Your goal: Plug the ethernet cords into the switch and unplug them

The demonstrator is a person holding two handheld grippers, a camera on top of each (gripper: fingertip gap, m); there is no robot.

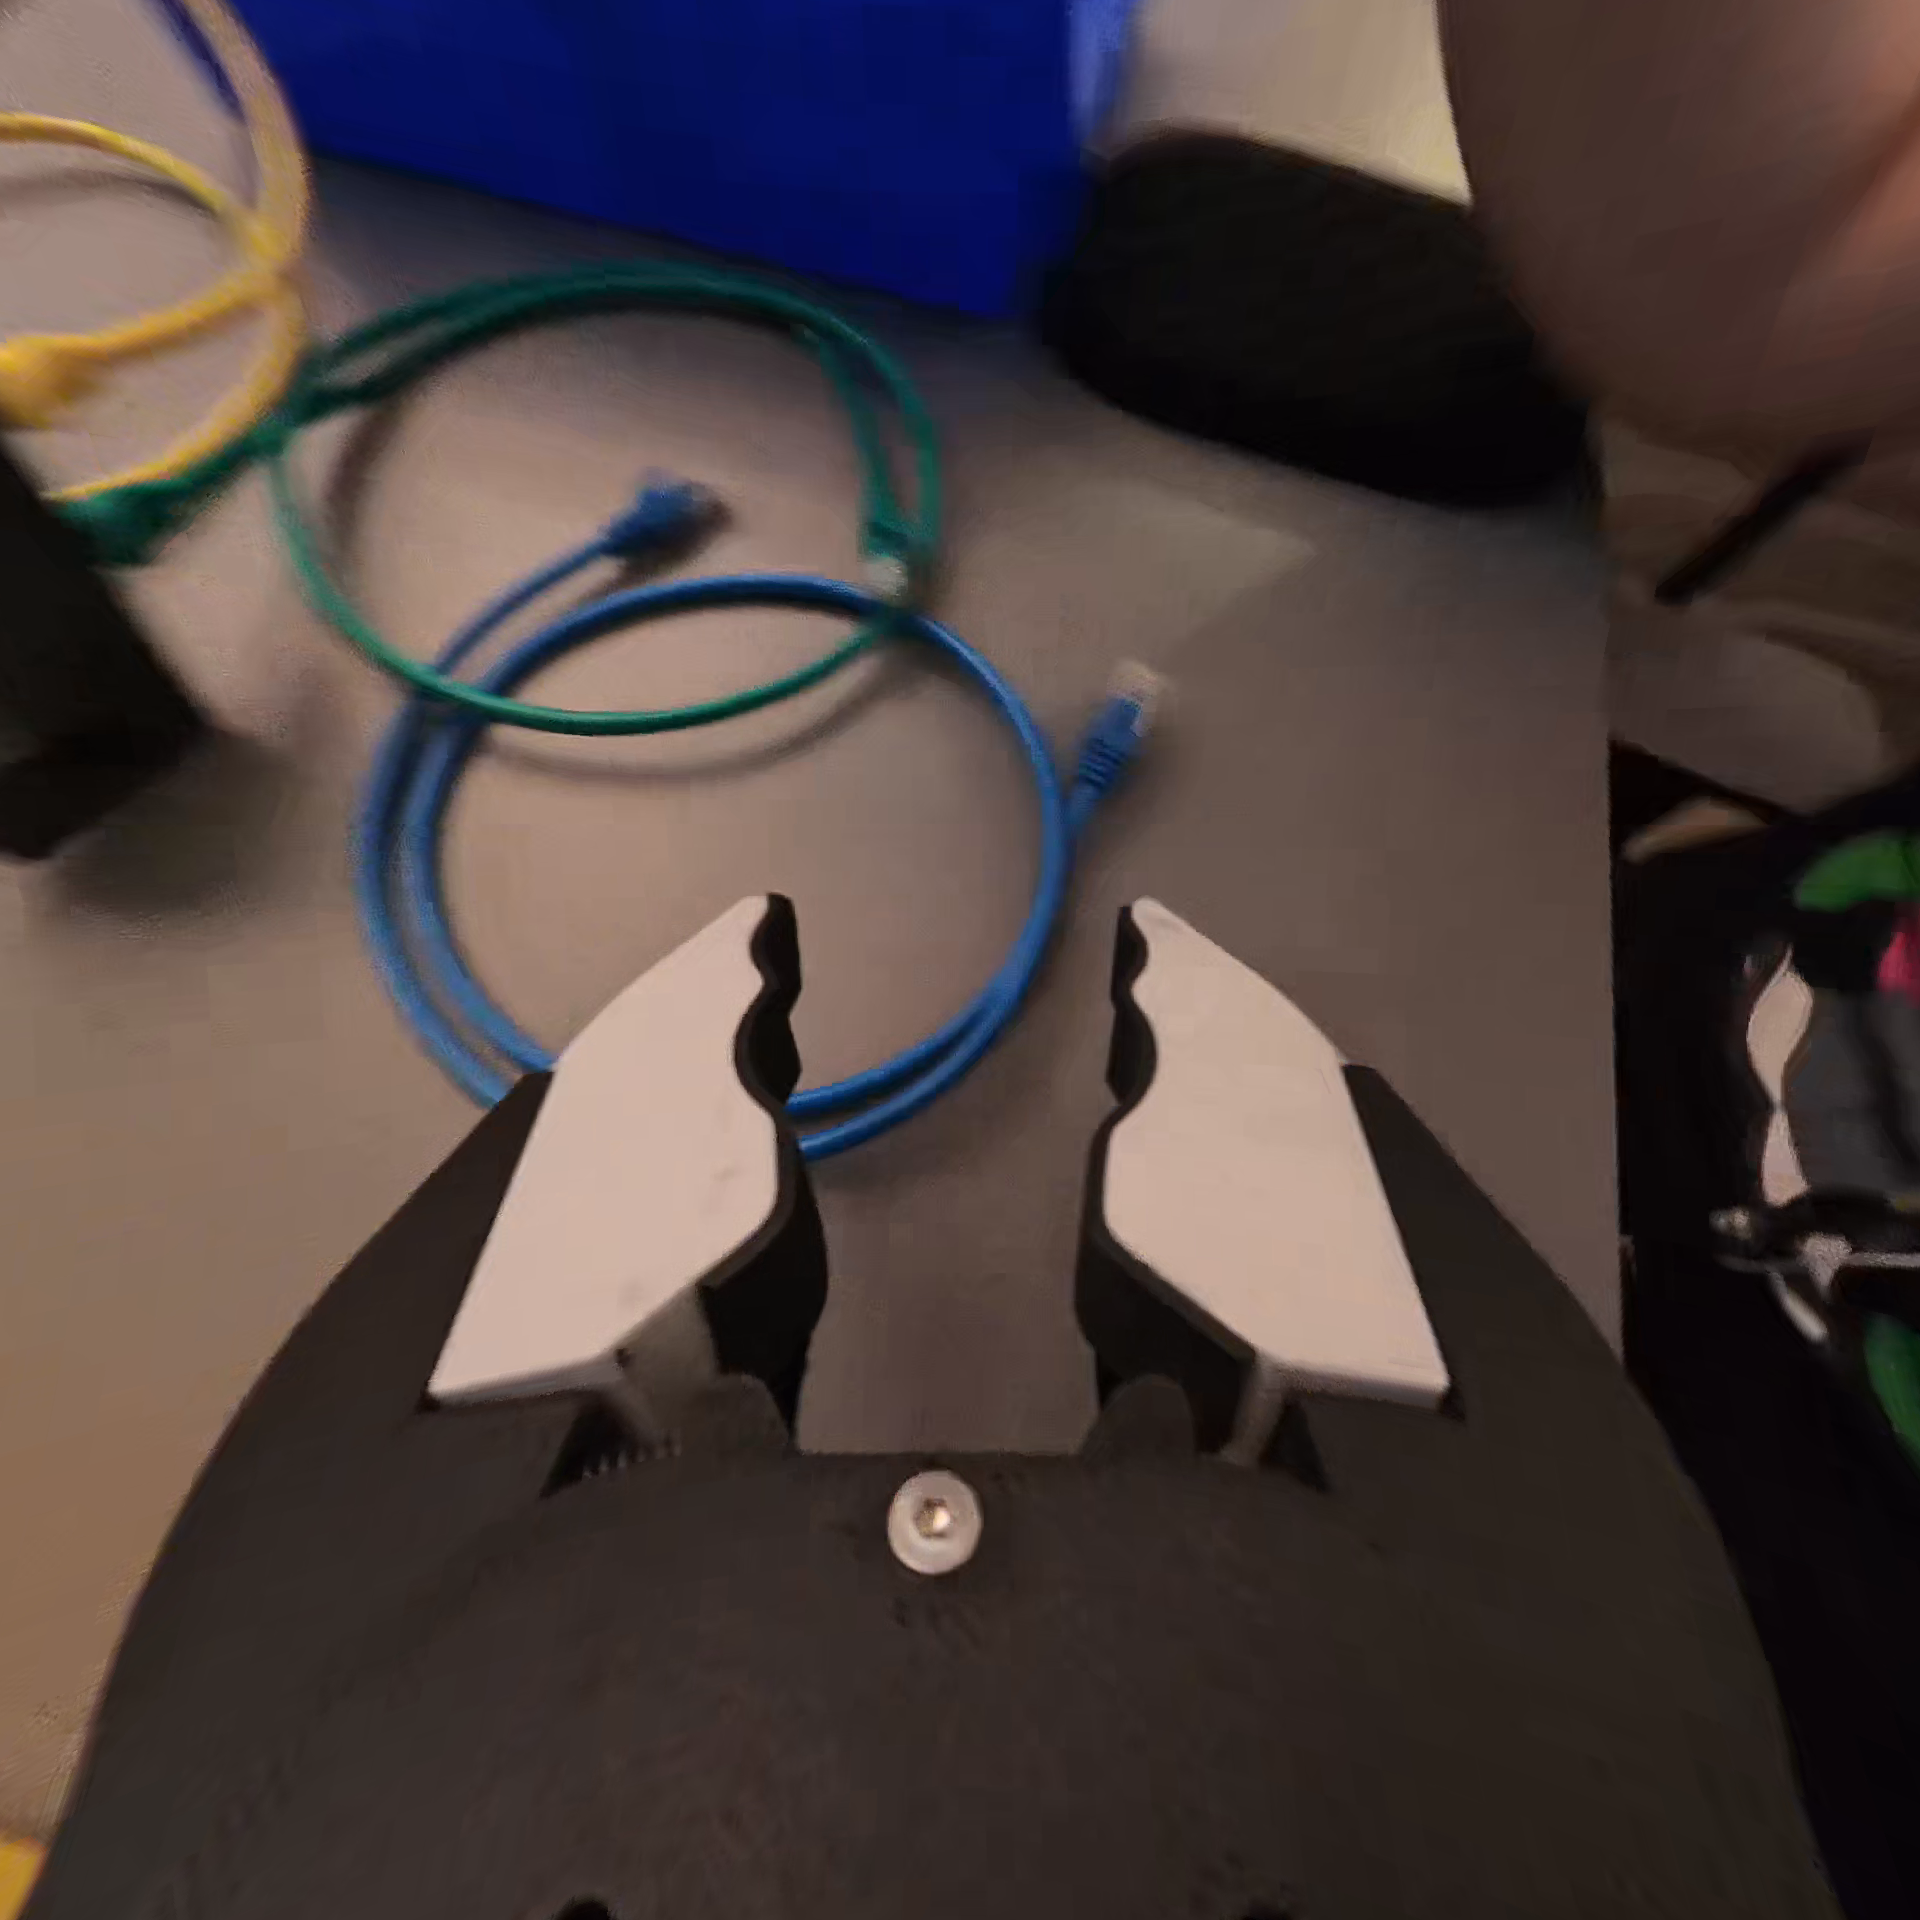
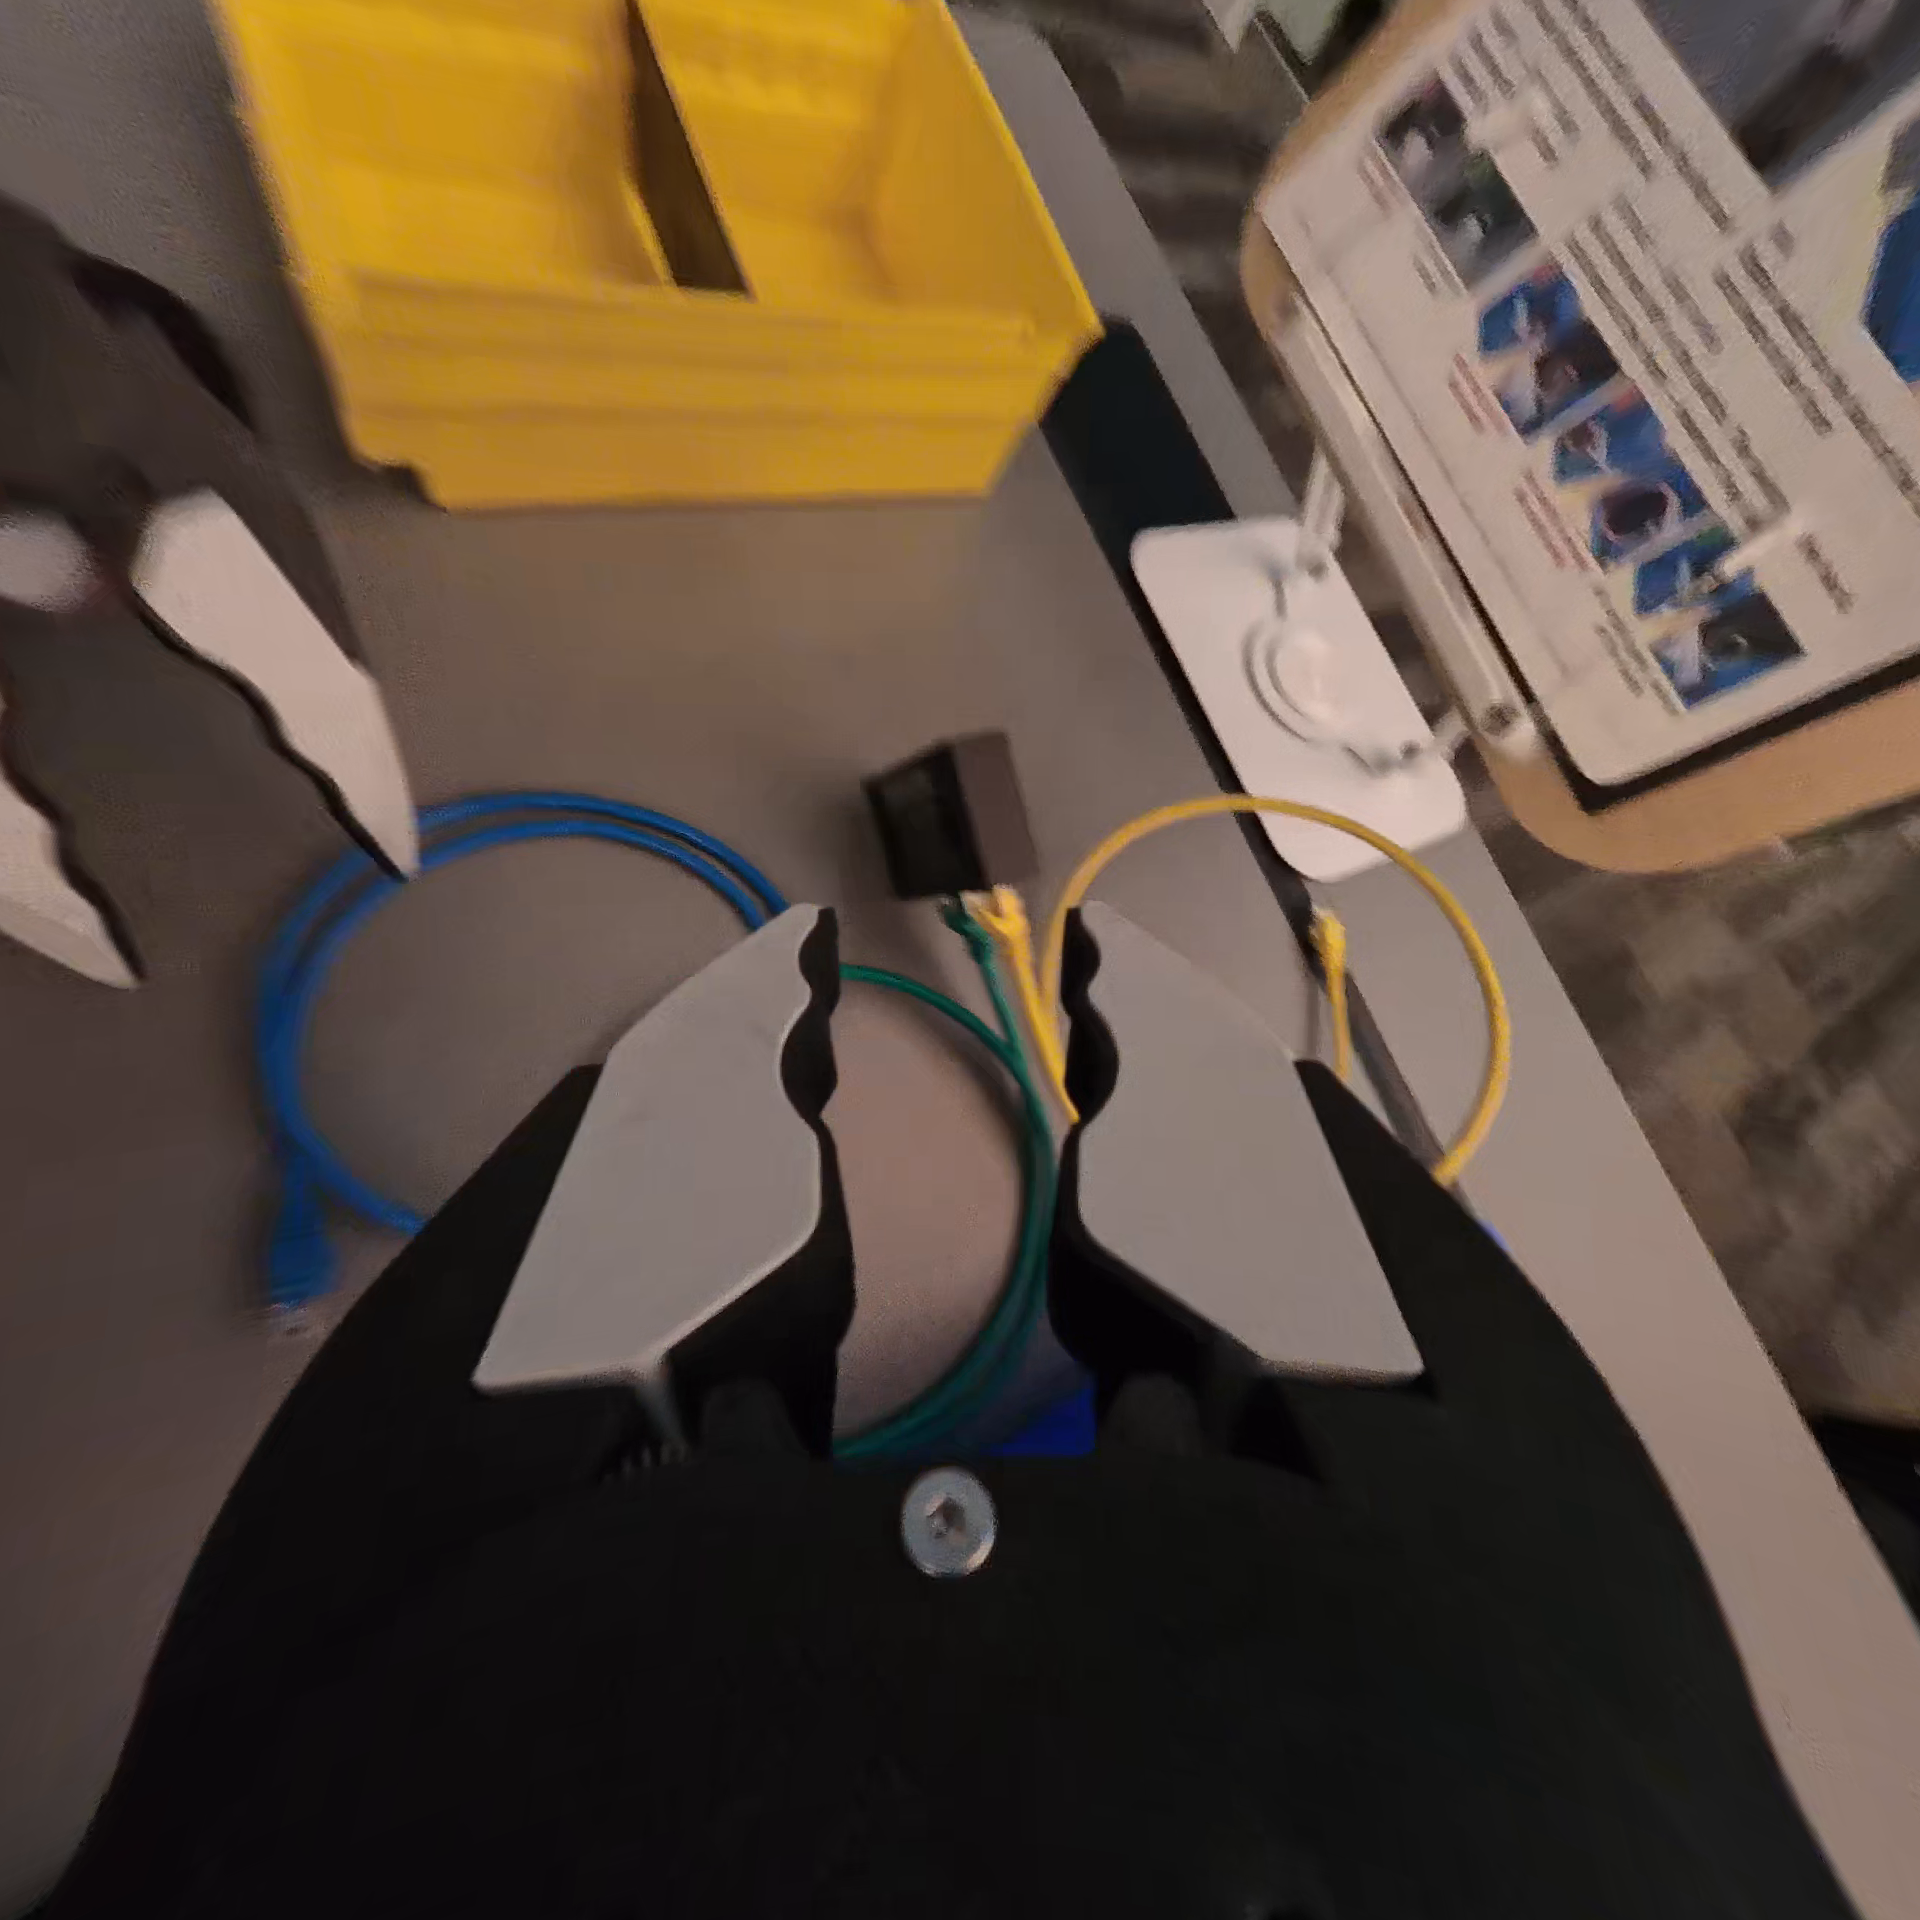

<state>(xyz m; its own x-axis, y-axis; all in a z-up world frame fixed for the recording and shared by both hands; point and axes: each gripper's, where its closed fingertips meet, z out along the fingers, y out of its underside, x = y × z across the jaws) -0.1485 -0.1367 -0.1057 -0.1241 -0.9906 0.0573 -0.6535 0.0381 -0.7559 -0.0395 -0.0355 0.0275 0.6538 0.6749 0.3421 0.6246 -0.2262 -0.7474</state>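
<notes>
In the right wrist view a small black switch (image 2: 951,810) sits on the grey table (image 2: 623,675). A green cord (image 2: 1029,1195) and a yellow cord (image 2: 1486,987) are plugged into its near face. My right gripper (image 2: 951,914) is open and empty, just short of those plugs. The yellow cord's other end (image 2: 1325,935) lies free by the table edge. In the left wrist view my left gripper (image 1: 954,914) is open and empty above a coiled blue cord (image 1: 1039,779). Both blue plugs (image 1: 1117,727) lie free. The switch (image 1: 62,675) is at the left edge.
A yellow bin (image 2: 675,312) stands beyond the switch. A blue bin (image 1: 675,135) and a black object (image 1: 1299,332) stand at the back in the left wrist view. A white stand base (image 2: 1299,675) holding a printed board (image 2: 1610,364) is beyond the table edge. The left gripper (image 2: 260,920) shows open over the blue coil. The switch (image 1: 62,675) is about 15 centimeters from both grippers' fingertips. The right camera catches it too, in the right wrist view (image 2: 903,844).
</notes>
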